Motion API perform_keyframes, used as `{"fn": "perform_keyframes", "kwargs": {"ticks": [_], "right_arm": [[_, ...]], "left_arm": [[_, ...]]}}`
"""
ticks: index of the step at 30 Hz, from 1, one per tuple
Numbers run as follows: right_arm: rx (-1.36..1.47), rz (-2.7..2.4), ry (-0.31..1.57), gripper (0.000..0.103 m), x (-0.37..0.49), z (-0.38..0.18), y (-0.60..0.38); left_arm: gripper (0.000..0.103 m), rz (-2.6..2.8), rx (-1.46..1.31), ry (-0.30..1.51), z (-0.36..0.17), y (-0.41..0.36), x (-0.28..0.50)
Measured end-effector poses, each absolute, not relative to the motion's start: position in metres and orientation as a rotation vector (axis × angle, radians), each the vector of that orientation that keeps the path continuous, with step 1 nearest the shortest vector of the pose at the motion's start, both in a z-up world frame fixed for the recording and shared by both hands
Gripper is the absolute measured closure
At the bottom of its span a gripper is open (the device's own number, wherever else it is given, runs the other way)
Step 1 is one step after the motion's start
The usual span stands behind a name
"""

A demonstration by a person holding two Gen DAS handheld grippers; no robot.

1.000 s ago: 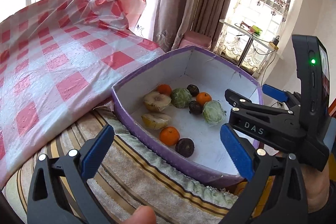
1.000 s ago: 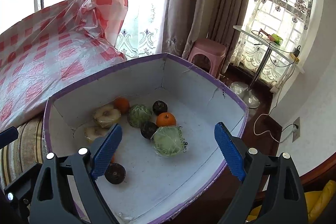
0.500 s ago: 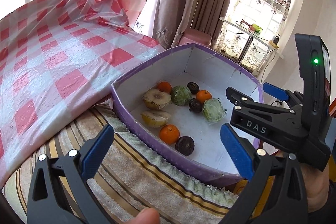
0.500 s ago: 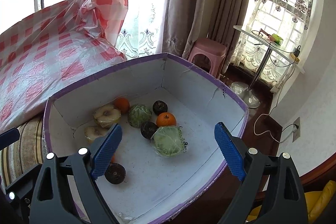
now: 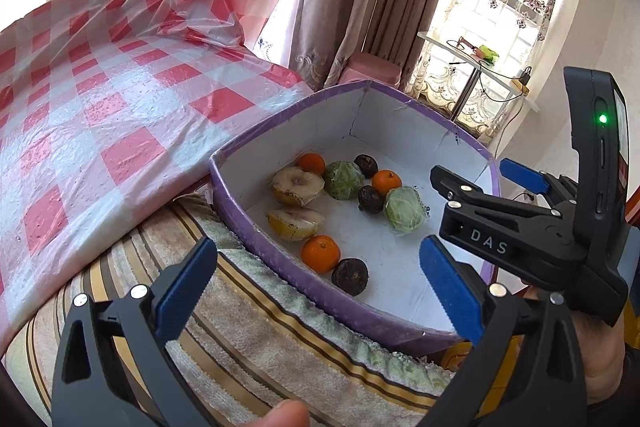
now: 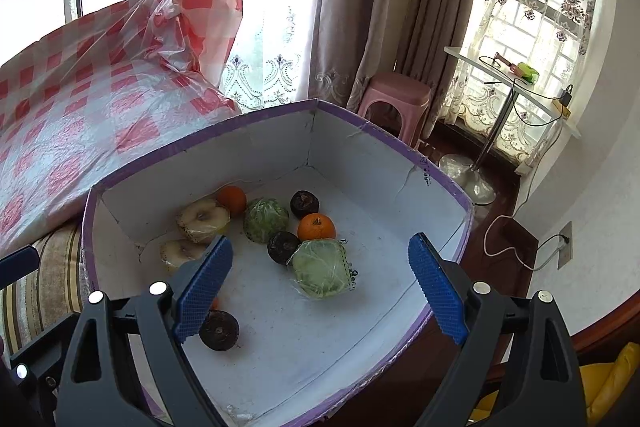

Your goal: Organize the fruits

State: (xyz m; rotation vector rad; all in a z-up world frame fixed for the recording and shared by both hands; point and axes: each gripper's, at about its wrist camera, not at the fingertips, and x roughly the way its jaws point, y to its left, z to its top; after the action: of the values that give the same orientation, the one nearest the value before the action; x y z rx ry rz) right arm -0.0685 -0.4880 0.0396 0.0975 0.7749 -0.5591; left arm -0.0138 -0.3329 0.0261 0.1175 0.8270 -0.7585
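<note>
Checked cloth [image 5: 120, 115]: far left, red and white plastic sheet, nothing lying on it in view.
Striped towel [image 5: 280, 339]: under the box's near wall.
Left gripper [image 5: 316, 291]: jaws wide, nothing between them; hangs over the towel, aimed at the box's near wall.
Box [image 5: 280, 279]: purple outside, white inside, open top; its long axis runs from the near left away to the far right. It holds all the fruit in view.
Pale cut halves [image 6: 204, 221]: two, by the left wall, cut faces up.
Oranges [image 6: 316, 227]: three; one in the back left corner, one mid-floor, one near the front behind the right gripper's left finger.
Green wrapped heads [image 6: 322, 269]: two, mid-floor; the nearer one carries a label on its right side.
Dark round fruits [image 6: 219, 330]: three, stem ends up, scattered among the others.
Right gripper [image 6: 320, 287]: jaws wide, empty, hovering over the box, pointing at the nearer green head.
Progress: every fruit lies in the box, yet kinds are mixed. This fits either fruit gathered already or sorting by kind outstanding; the pictures do not settle which.
</note>
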Motion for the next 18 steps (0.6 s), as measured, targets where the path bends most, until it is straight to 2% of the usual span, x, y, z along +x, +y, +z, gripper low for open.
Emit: {"fn": "perform_keyframes", "kwargs": {"ticks": [18], "right_arm": [[0.101,-0.557,0.778,0.017,-0.0678,0.0380,-0.4888]], "left_arm": [[0.002,-0.765,0.117,0.839,0.0242,-0.3334,-0.0127]]}}
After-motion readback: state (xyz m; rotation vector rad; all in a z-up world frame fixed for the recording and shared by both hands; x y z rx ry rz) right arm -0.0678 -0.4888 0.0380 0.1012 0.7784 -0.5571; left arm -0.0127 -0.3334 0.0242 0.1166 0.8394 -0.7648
